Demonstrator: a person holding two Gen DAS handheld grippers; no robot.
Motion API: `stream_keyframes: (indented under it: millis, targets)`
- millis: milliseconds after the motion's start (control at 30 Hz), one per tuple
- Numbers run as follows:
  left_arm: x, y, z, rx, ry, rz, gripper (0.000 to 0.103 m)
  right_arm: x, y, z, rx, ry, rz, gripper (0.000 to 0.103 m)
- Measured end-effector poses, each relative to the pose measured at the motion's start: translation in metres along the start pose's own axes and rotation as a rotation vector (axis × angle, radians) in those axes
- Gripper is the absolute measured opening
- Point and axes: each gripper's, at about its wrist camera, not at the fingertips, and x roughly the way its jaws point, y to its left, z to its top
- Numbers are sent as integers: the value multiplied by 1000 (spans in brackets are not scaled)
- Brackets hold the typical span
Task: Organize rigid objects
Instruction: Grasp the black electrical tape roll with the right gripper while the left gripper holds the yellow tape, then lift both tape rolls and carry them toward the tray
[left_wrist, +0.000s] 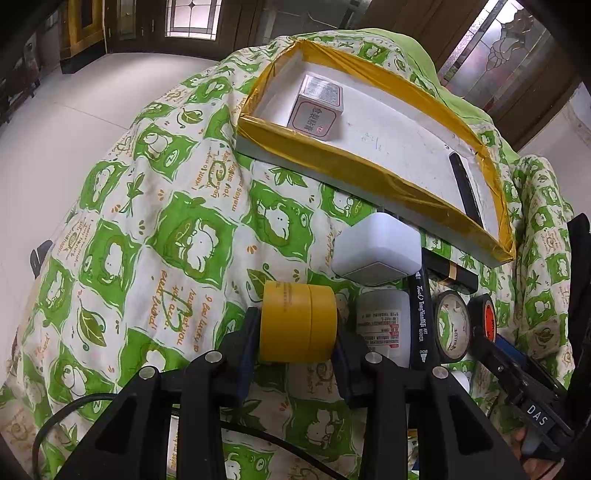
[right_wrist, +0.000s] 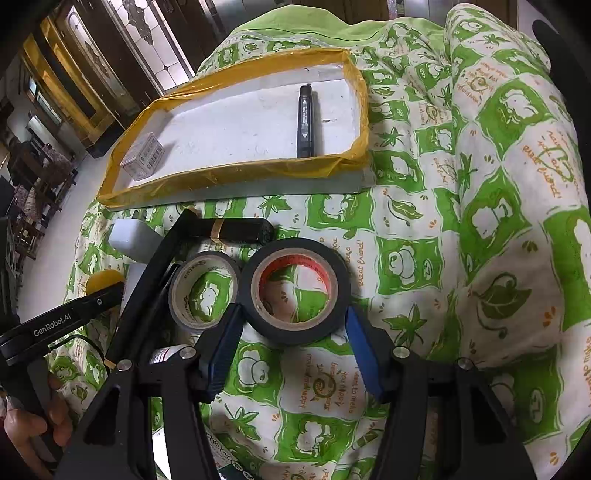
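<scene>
Yellow tape roll (left_wrist: 297, 321) sat pinched in the left gripper (left_wrist: 297, 332); the right gripper (right_wrist: 295, 328), spread, straddled a black tape roll (right_wrist: 295, 290) on the quilt (right_wrist: 480, 221). Only a small box (left_wrist: 317, 107) and black marker (right_wrist: 306, 120) lay in the tray (right_wrist: 236, 173); most items remained outside.

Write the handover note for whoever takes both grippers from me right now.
Left gripper: shut on the yellow tape roll, held over the quilt, short of the tray.
Right gripper: fingers straddle the black tape roll with red core, which lies flat on the quilt; whether it is gripped cannot be told.
Done: small printed box and black marker lie in the tray.
Left on the quilt: grey-cored tape roll, white cube, white bottle, art marker, black bar with gold band.
</scene>
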Motion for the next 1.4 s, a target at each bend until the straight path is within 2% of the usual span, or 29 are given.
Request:
stream_keyframes:
  millis: [333,467,867,1400]
  targets:
    - [-7,2,0,2,-27,-31,38,2,-3,1,8,-20,16,58]
    - [-12,2,-1,4,-45,-53,35,-3,-2,1,7,-31,28,57]
    - [-29,0,-3,11,-98,-103,34,-24,-1,-3,33,-91,104,56]
    - [-41,2,-3,-12,-130,-153,33,-40,-1,-2,40,-131,176,55]
